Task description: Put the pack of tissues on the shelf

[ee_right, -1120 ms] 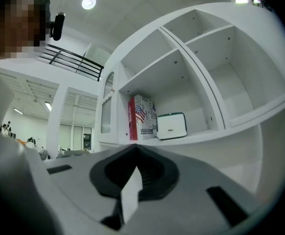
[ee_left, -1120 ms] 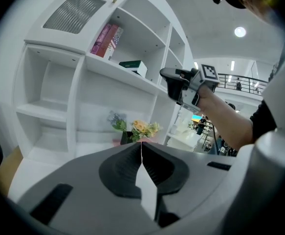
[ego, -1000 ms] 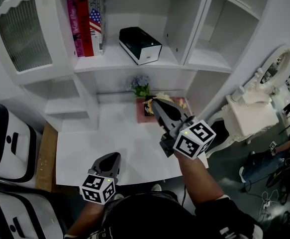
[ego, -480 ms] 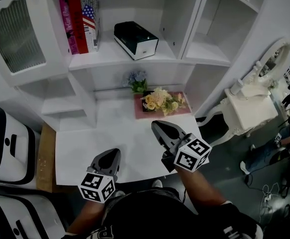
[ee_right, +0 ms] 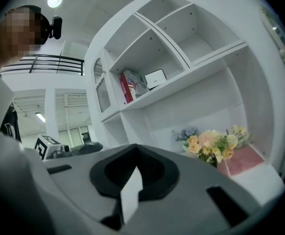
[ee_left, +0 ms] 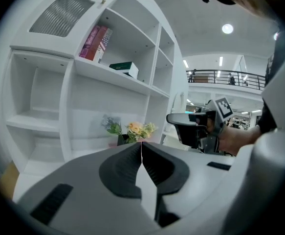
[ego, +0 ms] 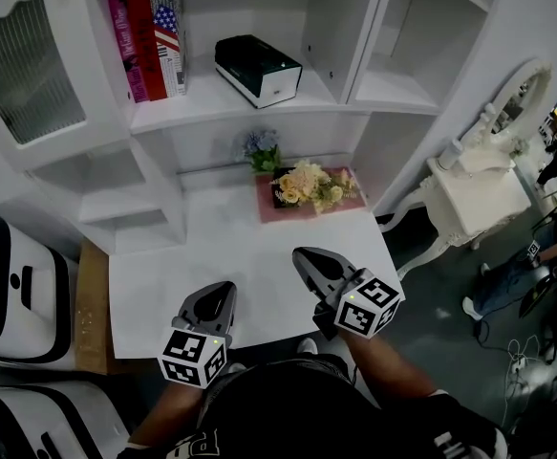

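The pack of tissues point(ego: 257, 70), a black and white box, lies on the middle shelf point(ego: 211, 108) beside the books; it also shows as the tissue pack point(ee_left: 124, 68) in the left gripper view and the tissue pack point(ee_right: 155, 77) in the right gripper view. My left gripper point(ego: 223, 290) hovers over the desk's front edge, shut with nothing in it, jaws together in its own view point(ee_left: 142, 146). My right gripper point(ego: 302, 254) hangs to its right, also shut and empty point(ee_right: 135, 148). Both are far below the pack and apart from it.
Red and pink books point(ego: 149, 36) stand left of the pack. A flower bunch point(ego: 307, 185) sits on a pink mat point(ego: 350, 207) at the back of the white desk point(ego: 221, 247). A white ornate table point(ego: 479, 185) stands right, rounded white machines point(ego: 10, 275) left.
My right gripper has drawn back from beside the flowers toward the desk's front edge. The left gripper has hardly moved. The view has shifted slightly.
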{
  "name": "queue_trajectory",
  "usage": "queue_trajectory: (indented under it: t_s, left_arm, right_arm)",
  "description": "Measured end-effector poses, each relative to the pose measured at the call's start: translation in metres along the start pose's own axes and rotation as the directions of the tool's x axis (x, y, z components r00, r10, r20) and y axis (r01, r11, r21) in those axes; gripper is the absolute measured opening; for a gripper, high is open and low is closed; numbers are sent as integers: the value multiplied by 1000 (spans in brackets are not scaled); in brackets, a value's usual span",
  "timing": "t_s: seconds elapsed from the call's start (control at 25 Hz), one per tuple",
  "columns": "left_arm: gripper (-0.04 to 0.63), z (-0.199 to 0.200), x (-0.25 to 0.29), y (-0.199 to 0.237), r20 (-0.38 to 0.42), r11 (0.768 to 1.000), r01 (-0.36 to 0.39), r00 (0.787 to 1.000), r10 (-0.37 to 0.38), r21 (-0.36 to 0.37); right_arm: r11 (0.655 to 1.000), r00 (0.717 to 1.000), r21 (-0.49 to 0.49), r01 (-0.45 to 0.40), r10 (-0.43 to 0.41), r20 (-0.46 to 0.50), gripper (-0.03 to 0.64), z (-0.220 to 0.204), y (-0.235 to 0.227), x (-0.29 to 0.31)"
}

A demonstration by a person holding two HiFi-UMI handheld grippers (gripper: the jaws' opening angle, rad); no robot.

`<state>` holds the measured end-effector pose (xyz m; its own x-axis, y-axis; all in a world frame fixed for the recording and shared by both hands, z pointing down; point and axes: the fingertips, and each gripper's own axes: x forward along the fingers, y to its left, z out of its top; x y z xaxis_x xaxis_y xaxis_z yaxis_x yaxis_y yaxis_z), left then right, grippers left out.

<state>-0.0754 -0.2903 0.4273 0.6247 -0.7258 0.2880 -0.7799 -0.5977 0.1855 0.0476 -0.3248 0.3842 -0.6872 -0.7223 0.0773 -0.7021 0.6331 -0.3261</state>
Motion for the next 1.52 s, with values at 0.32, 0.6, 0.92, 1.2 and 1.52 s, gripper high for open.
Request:
queue_trajectory:
  t_s: [0.32, 0.6, 0.92, 1.2, 1.52]
  left_arm:
    - [15, -5, -10, 12, 3, 994, 52, 999, -51, -98]
    - [17, -11, -28, 15, -11, 995, 85, 996, -86, -59]
    - [17, -23, -43, 13, -26, 991, 131, 991, -132, -13]
    - [15, -25, -44, 1, 4, 985, 144, 990, -144, -99]
    - [17, -28, -42, -30, 19, 992, 64, 998, -62, -112]
  right_arm:
    - [998, 998, 2, 57, -57, -38, 8, -26, 11, -6]
    - [995, 995, 12, 98, -98, -31, 9, -41, 33, -8]
    - [988, 988, 28, 151, -150, -23, 9, -57, 55, -16]
    - [989, 988, -7, 150, -150, -21, 9, -50, 56, -28]
    - [989, 988, -50, 140, -143, -62, 9, -54, 47, -55]
